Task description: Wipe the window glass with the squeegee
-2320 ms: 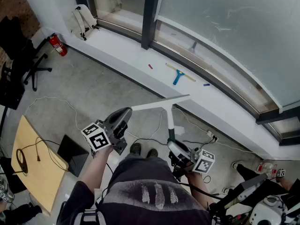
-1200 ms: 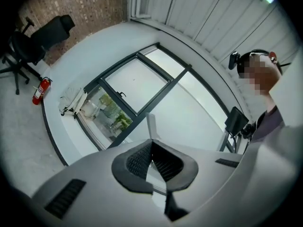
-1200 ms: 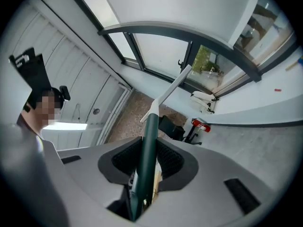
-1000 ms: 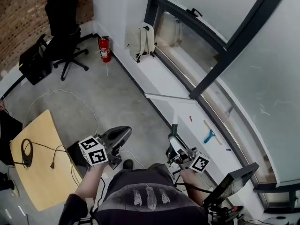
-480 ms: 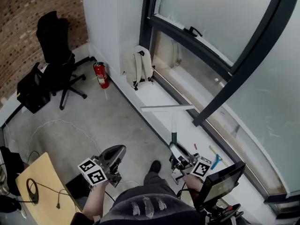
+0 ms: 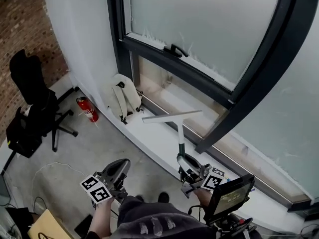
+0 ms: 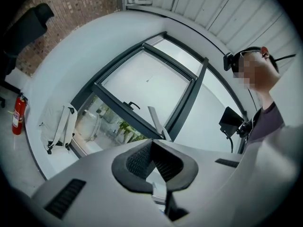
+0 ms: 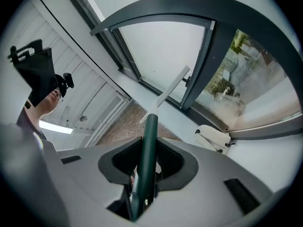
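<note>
— Gripping anything on the right?

— Yes. Right hand-held gripper [image 6: 184, 161] clamped on the round, dark green handle of the squeegee [image 6: 179, 132], with ribbed black pads [image 8: 126, 161] pressed against either side of it.

— Describe the squeegee's pose.

— Upright, handle lowest. Slim white stem rising to a long, flat, pale blade set crosswise at the top, roughly level. Held up in the air before the window, over the smooth white sill [image 6: 154, 141] as seen in the head view. Cannot tell any contact with the glass.

— And on the left?

— Left hand-held gripper [image 6: 119, 167] closed tip to tip, its ribbed pads [image 7: 139, 161] meeting in a V with nothing pinched. Held low beside the right one, apart from the squeegee.

— Describe the window glass.

— Hazy, frosted-grey window glass [image 6: 199, 24], set in a thick dark frame [image 6: 164, 59], with a wide curved dark bar sweeping down at the right. Small black lever handle [image 6: 175, 50] on the crossbar. Clearer in the lower pane, with greenery [image 8: 221, 85] showing through.

— List what lies below.

— Cream fabric backpack [image 6: 124, 101] slumped against the wall at the sill's end. Red cylindrical fire extinguisher [image 6: 88, 110] just beside it on the grey concrete floor [image 6: 84, 148]. Black office chair [image 6: 30, 103] farther left, near a rough brick wall [image 6: 17, 19]. Small dark rectangular screen [image 6: 230, 195] close by the right hand-held gripper.
</note>
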`<action>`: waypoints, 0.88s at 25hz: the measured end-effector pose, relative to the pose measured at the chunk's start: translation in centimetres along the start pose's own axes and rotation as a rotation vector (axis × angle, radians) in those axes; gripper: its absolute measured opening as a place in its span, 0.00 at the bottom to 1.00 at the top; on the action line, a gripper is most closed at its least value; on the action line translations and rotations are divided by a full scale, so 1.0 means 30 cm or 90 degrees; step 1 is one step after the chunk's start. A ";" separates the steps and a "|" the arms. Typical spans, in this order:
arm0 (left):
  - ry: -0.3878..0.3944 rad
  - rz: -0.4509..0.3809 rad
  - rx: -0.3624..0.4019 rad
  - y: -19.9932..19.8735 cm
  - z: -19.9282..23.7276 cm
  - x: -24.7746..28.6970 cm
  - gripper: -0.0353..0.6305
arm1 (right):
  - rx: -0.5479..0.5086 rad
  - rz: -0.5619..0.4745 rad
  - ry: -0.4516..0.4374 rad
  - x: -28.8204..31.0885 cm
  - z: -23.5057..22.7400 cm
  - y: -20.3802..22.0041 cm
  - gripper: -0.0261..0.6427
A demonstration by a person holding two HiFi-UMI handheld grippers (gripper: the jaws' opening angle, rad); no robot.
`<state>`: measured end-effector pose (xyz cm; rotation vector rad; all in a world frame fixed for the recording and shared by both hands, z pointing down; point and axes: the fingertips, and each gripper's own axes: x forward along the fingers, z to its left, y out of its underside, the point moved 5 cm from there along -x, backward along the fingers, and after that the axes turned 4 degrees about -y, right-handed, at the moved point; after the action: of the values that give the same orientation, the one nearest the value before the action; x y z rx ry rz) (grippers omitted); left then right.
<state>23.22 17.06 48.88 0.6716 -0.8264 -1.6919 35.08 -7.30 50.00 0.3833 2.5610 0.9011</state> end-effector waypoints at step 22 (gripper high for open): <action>0.411 0.202 0.025 -0.469 0.473 0.828 0.06 | -0.311 -0.300 0.183 0.526 -0.189 -0.673 0.19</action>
<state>-2.25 -1.80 45.45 0.9854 -0.4694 -1.0752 16.08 -19.59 36.70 -0.5007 2.3843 1.4049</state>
